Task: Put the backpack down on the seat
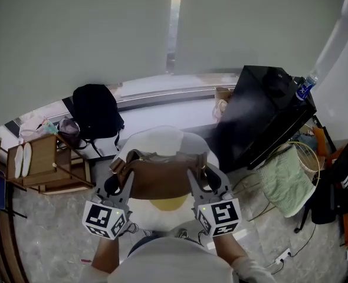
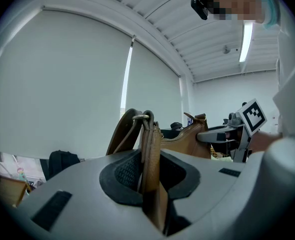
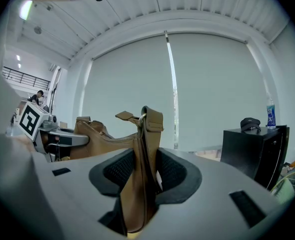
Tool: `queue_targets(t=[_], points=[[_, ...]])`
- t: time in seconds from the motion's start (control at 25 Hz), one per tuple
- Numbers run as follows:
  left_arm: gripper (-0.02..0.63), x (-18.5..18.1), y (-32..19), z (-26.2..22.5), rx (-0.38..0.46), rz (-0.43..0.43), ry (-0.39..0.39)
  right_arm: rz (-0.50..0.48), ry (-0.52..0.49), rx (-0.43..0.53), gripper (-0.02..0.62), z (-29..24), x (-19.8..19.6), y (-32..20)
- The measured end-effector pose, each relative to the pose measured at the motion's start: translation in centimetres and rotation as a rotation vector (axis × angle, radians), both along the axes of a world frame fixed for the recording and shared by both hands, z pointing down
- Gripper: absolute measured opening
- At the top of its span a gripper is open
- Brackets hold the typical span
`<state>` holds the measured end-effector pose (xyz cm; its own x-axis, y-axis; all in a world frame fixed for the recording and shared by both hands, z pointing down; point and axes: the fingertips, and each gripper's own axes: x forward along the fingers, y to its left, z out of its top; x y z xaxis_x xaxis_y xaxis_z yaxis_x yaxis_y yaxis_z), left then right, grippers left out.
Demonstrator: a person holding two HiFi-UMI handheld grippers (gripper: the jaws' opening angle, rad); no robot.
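Two pale blinds (image 1: 79,34) cover the window wall, with one narrow gap of light between them, above a grey stone floor (image 1: 50,229). One brown backpack (image 1: 162,178) hangs stretched between two grippers, directly over one white rounded seat (image 1: 162,137). Whether its underside touches the seat cannot be told.

The left gripper (image 1: 124,180) is closed on the brown backpack, its pads pinching one leather strap (image 2: 150,149) topped by a metal ring. The right gripper (image 1: 199,178) is likewise closed on the backpack, clamping a second strap (image 3: 143,154) at the other end.

One black backpack (image 1: 95,111) leans on the window ledge (image 1: 156,114) behind. One black cabinet (image 1: 262,119) stands at the right, with one blue-labelled bottle (image 1: 304,87) and one dark cap (image 3: 250,123) on it. One green towel (image 1: 286,181) hangs beside it.
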<state>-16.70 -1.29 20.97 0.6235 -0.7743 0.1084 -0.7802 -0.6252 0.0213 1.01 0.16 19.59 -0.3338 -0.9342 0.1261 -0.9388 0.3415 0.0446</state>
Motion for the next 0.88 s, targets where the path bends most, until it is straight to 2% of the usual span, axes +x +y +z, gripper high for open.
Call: queue_targets(t=[0.4,0.68,0.88], points=[[0.087,-4.3,-4.3,0.7,0.011,0.075,-0.016,0.075,-0.016,0.002,0.165,1.2,-4.4,-3.1],[0.087,-4.0,-5.9,2.1,-0.013,0.052,-0.008,0.042,-0.008,-0.029,0.166,2.3,-4.2,-5.2],[0.087,-1.7,-7.3,2.3,-0.01,0.021,-0.001,0.01,-0.009,-0.031,0.165,2.5,-1.7,-7.0]])
